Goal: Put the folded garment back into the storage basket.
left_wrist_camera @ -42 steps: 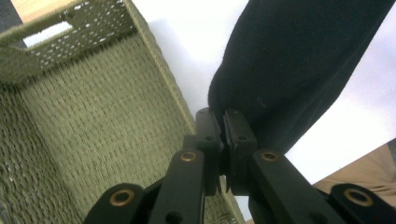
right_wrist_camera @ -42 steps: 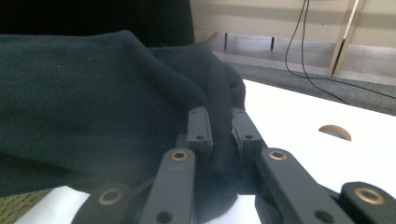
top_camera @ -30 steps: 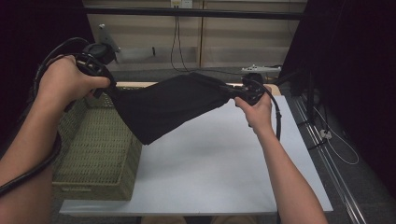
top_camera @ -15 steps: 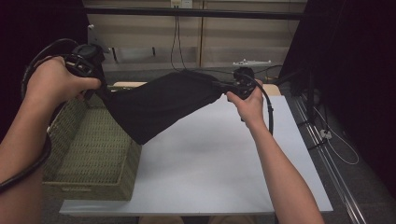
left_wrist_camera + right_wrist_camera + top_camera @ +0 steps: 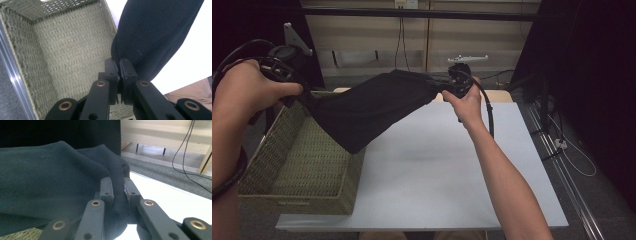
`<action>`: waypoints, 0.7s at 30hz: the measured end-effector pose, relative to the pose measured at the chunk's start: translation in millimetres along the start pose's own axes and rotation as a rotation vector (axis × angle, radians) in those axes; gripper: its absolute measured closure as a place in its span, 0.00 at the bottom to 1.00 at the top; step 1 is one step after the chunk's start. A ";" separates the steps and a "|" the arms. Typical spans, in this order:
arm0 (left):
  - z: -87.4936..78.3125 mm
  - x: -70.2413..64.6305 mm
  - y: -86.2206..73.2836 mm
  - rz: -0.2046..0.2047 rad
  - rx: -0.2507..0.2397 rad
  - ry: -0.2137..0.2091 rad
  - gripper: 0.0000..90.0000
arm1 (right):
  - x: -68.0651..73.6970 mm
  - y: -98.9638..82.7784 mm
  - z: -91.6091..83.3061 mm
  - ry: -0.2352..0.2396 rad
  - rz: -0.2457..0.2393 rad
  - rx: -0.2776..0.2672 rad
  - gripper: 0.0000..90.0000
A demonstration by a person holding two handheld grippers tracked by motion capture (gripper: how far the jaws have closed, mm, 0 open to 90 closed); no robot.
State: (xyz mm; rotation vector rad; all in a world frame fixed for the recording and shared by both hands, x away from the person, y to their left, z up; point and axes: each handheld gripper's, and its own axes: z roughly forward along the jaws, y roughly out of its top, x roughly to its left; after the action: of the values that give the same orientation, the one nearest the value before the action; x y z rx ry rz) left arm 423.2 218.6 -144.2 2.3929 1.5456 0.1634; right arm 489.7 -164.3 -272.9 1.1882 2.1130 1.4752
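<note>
Garment: a black cloth (image 5: 372, 107), most likely a piece of clothing, hangs in the air between the two claws, stretched from upper left to upper right above the white surface (image 5: 447, 165), its lowest fold drooping over the near corner of the basket.
Left claw: the left claw (image 5: 119, 68) is clenched on an edge of the cloth, its jaws nearly together with only a thin layer of fabric between them; in the high view the left claw (image 5: 294, 85) sits above the basket's far end.
Right claw: the right claw (image 5: 117, 192) is grasping a thick bunched fold of the same cloth, jaws pressed in on it; in the high view the right claw (image 5: 452, 82) is held over the far edge of the surface.
Change: compared with a second ago, both hands are carried farther from the person and a little higher, and the cloth rides up with them; its hanging fold now sits higher over the basket than it did, and neither grip has altered.
Basket: a woven green-grey basket (image 5: 287, 165) stands at the left of the surface, with nothing seen inside it.
Meaning: the cloth looks to be lifted and spread out, probably for folding or for lowering into the basket; that step is not yet done, since the cloth touches neither.
Risk: the thin left-hand pinch could slip if the pull tightens.
</note>
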 end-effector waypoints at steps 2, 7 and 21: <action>-2.8 1.9 -2.2 -0.006 0.000 0.003 0.96 | 2.2 2.4 3.1 0.005 -0.005 0.003 0.90; -7.1 8.3 -8.6 -0.032 0.006 0.011 0.96 | 9.3 7.1 12.7 0.028 -0.015 0.012 0.90; -6.5 20.5 -21.5 -0.066 0.016 0.014 0.96 | 20.2 13.2 35.1 0.050 -0.038 0.027 0.90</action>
State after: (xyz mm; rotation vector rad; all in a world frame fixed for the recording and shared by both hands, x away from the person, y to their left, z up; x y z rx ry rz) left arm 411.4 246.6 -145.7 2.3540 1.6361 0.1551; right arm 506.0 -125.0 -272.2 1.1250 2.1832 1.4790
